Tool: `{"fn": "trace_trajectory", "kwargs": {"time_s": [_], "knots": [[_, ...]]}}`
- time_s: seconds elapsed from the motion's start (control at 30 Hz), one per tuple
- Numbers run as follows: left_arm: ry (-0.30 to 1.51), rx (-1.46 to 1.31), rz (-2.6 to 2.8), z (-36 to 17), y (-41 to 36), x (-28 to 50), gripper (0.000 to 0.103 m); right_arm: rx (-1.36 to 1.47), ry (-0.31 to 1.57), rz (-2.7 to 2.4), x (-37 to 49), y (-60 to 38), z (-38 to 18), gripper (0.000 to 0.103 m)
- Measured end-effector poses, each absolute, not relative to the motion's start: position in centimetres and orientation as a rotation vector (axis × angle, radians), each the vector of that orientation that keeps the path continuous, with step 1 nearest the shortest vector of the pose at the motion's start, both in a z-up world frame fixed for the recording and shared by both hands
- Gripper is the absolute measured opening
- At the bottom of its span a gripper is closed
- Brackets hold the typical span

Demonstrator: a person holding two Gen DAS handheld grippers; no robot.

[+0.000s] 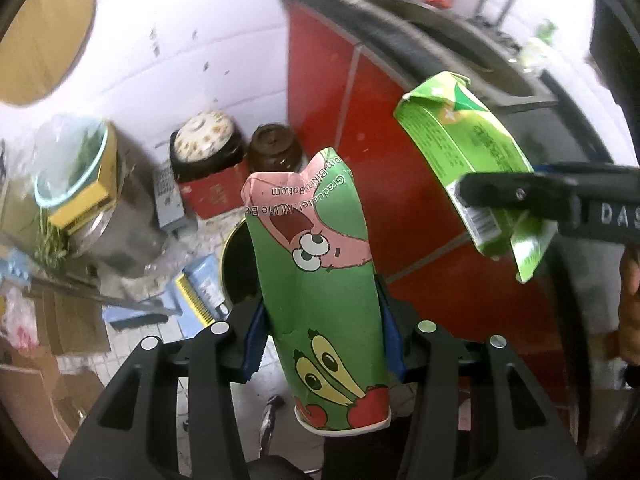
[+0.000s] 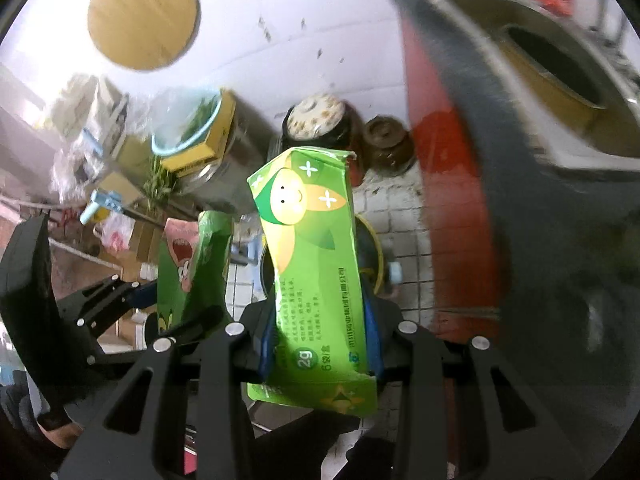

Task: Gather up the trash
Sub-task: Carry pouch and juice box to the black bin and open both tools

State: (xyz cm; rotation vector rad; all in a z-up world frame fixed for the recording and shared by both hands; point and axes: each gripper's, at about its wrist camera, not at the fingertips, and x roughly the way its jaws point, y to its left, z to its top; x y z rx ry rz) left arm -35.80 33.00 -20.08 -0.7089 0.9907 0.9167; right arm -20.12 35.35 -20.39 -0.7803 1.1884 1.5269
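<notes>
My left gripper [image 1: 322, 336] is shut on a crushed green paper cup [image 1: 320, 272] with cartoon prints, its blue pads [image 1: 254, 338] pressing both sides. My right gripper [image 2: 320, 340] is shut on a flattened green carton [image 2: 312, 264] with a yellow flower face. Each wrist view shows the other hand: the carton [image 1: 460, 148] hangs at the right in the right gripper [image 1: 492, 204], and the cup [image 2: 192, 264] at the left in the left gripper [image 2: 176, 304]. A dark round container [image 2: 374, 256] with a yellow rim stands on the tiled floor, mostly hidden behind both items.
A red cabinet [image 1: 360, 128] with a dark top [image 2: 500, 128] rises on the right. A brown jar [image 1: 274, 148] and a flower-lidded pot [image 1: 206, 138] stand by the white wall. Boxes, a basin of greens [image 1: 70, 168] and cardboard crowd the left.
</notes>
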Motion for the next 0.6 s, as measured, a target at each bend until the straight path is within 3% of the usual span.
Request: {"fn": "trace_trajectory", "kwargs": {"time_s": [0.37, 0.47, 0.5, 0.53, 0.57, 0.6], "knots": [[0.98, -0.8, 0.927, -29.5, 36.1, -37.9, 0.048, -0.938, 1.286, 1.513, -23.8, 43.1, -30.0, 0.037], [0.967, -0.839, 0.921, -30.9, 36.8, -38.4, 0.049, -0.944, 1.301, 1.514, -24.2, 44.2, -31.1, 0.041], [0.962, -0.852, 0.92, -31.1, 37.0, -38.5, 0.05, -0.946, 1.3, 1.517, -24.5, 44.5, -31.2, 0.05], [0.958, -0.865, 0.913, -31.4, 37.1, -38.7, 0.061, -0.954, 1.298, 1.519, -24.7, 44.8, -31.4, 0.067], [0.961, -0.865, 0.925, -31.6, 37.2, -38.8, 0.081, -0.956, 1.292, 1.523, -24.9, 44.9, -31.5, 0.074], [0.962, -0.854, 0.949, -31.5, 37.4, -38.9, 0.086, -0.953, 1.278, 1.525, -25.0, 45.2, -31.4, 0.081]]}}
